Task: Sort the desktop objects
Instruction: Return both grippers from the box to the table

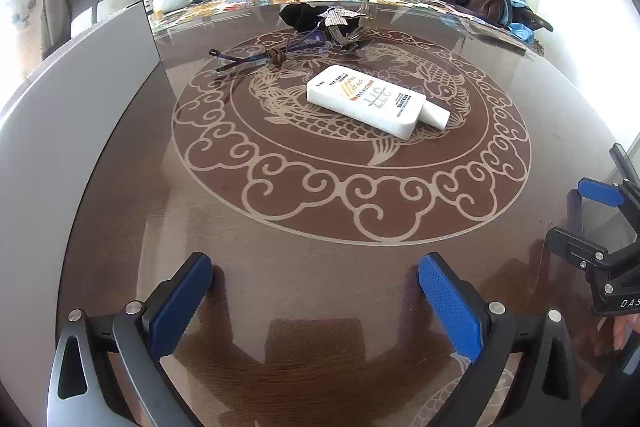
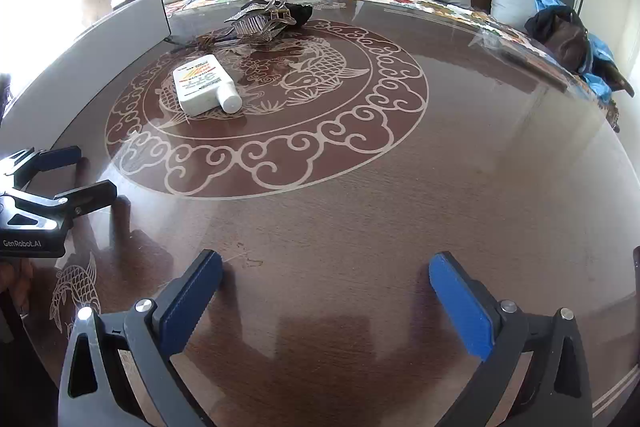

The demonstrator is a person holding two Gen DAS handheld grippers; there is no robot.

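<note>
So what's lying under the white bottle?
The white bottle lies flat on the table, over the carved fish pattern. The part of the pattern under it is covered; nothing else shows beneath it.

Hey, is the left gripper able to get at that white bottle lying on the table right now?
Probably yes. The left gripper is open and empty, and only bare table lies between it and the white bottle. The glasses sit beyond, out of the way.

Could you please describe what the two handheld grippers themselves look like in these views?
Both match: the left gripper and right gripper have dark grey angular frames with silver round bolts and triangular cut-outs. Their fingers carry blue textured rectangular pads. White lettering reads GenRobot.AI on the left body and DAS on the right. No cables or sleeves show.
</note>
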